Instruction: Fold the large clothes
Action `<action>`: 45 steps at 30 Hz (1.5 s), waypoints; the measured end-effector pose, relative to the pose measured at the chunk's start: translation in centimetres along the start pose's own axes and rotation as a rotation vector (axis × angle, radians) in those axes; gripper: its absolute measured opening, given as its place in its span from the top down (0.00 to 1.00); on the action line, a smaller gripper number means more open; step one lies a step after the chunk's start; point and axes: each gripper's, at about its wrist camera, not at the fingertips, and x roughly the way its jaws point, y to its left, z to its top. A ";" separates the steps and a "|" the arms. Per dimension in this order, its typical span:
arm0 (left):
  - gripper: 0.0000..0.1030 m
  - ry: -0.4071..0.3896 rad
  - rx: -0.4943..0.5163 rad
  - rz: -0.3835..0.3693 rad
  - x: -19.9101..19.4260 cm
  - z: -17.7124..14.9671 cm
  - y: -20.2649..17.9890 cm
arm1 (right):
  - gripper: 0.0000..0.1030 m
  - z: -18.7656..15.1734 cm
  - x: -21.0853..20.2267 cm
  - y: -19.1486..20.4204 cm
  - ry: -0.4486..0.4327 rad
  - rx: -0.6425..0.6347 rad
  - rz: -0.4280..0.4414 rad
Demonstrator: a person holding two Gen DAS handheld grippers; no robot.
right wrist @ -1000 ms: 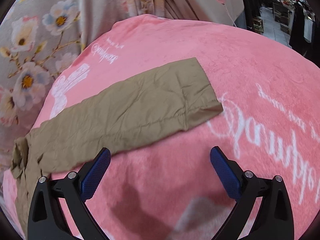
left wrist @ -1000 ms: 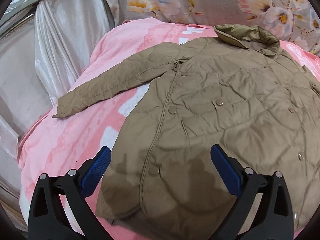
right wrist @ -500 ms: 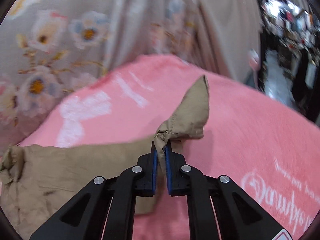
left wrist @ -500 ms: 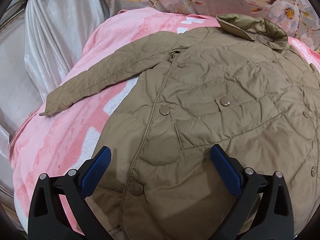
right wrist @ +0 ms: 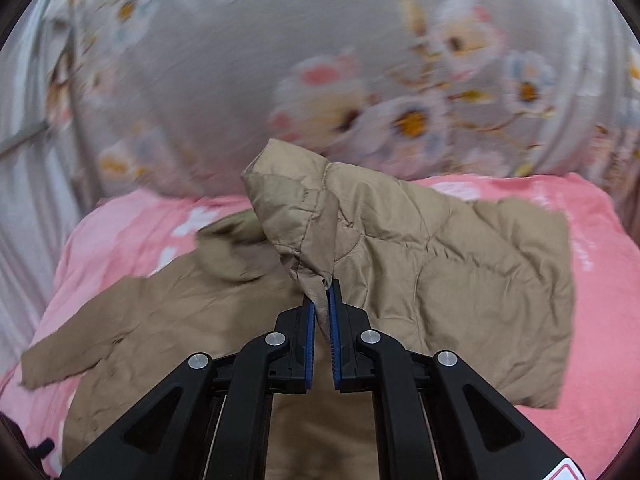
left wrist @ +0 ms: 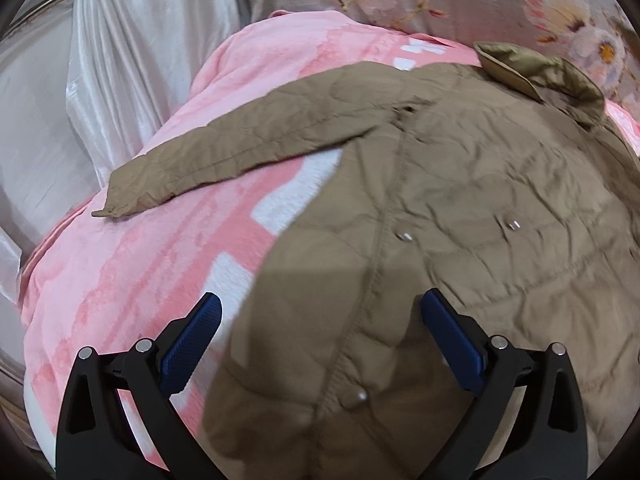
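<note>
A tan quilted coat (left wrist: 460,208) lies front-up on a pink blanket (left wrist: 132,264), collar (left wrist: 536,68) at the far right, one sleeve (left wrist: 224,160) stretched out to the left. My left gripper (left wrist: 320,336) hovers open over the coat's lower front, nothing between its blue pads. In the right wrist view my right gripper (right wrist: 321,308) is shut on the cuff end of the other sleeve (right wrist: 440,264), which is lifted and drawn across over the coat's body (right wrist: 192,316). The pinched fabric bunches above the jaws.
A grey floral curtain (right wrist: 360,92) hangs behind the bed. Shiny white drapes (left wrist: 80,100) stand at the left edge of the blanket. The pink blanket (right wrist: 600,280) shows to the right of the folded sleeve.
My right gripper closed on the flat sleeve's cuff, lifted it and swung it over toward the coat's body. My left gripper moved further in over the coat front, still open.
</note>
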 end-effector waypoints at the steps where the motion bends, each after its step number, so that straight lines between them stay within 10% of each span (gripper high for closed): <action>1: 0.05 -0.003 -0.003 0.001 0.1 0.2 0.2 | 0.94 -0.6 1.0 1.7 0.025 -0.021 0.025; 18: 0.05 0.008 -0.017 -0.060 1.7 0.7 0.3 | 0.88 -8.2 7.0 12.9 0.272 -0.159 0.122; 24: 0.05 0.024 -0.020 -0.089 1.9 0.8 0.5 | 0.47 -8.9 2.6 13.5 0.253 -0.142 0.222; 30: 0.05 0.019 -0.022 -0.235 0.4 3.1 0.2 | 0.42 -8.3 -3.1 6.1 0.157 0.014 0.169; 35: 0.05 0.065 -0.098 -0.501 0.6 7.6 -2.4 | 0.41 -7.9 -2.7 -4.3 0.168 0.250 0.023; 41: 0.07 0.188 -0.160 -0.568 4.9 11.6 -7.7 | 0.41 -7.3 0.2 -11.8 0.167 0.444 -0.028; 45: 0.47 0.205 -0.165 -0.537 6.0 12.0 -9.0 | 0.44 -7.3 3.4 -15.2 0.179 0.575 -0.015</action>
